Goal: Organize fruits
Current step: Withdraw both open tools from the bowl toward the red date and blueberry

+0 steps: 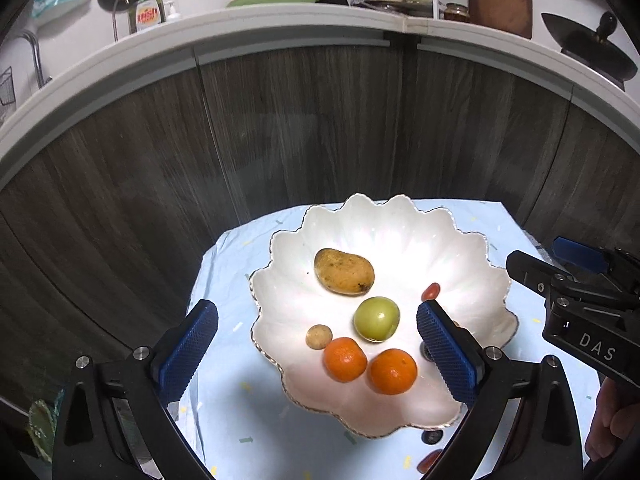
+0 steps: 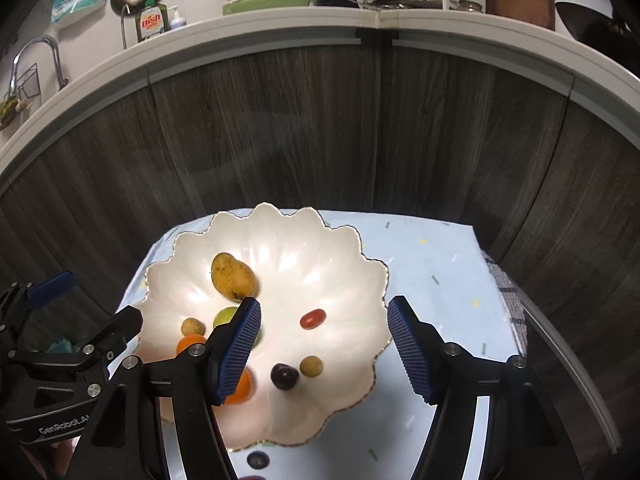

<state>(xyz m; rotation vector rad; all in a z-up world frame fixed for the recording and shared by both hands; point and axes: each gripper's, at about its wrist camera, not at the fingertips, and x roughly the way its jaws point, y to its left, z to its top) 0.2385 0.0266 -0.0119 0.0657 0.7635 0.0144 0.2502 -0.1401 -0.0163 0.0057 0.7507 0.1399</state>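
A white scalloped bowl (image 1: 460,256) (image 2: 344,264) sits on a light blue cloth. In it lie a yellow mango (image 1: 344,271) (image 2: 233,276), a green round fruit (image 1: 377,318) (image 2: 225,316), two oranges (image 1: 345,359) (image 1: 393,371), small tan fruits (image 1: 319,336) (image 2: 311,366), a red oval fruit (image 1: 431,291) (image 2: 313,318) and a dark plum (image 2: 284,376). My left gripper (image 1: 318,356) is open and empty above the bowl's near left. My right gripper (image 2: 322,346) is open and empty above the bowl's near right.
The blue cloth (image 2: 440,272) covers a small table before dark wood cabinet doors (image 1: 304,120). A dark fruit (image 2: 258,460) and a red fruit (image 1: 430,460) lie on the cloth in front of the bowl. A counter above holds dishes and soap (image 1: 149,14).
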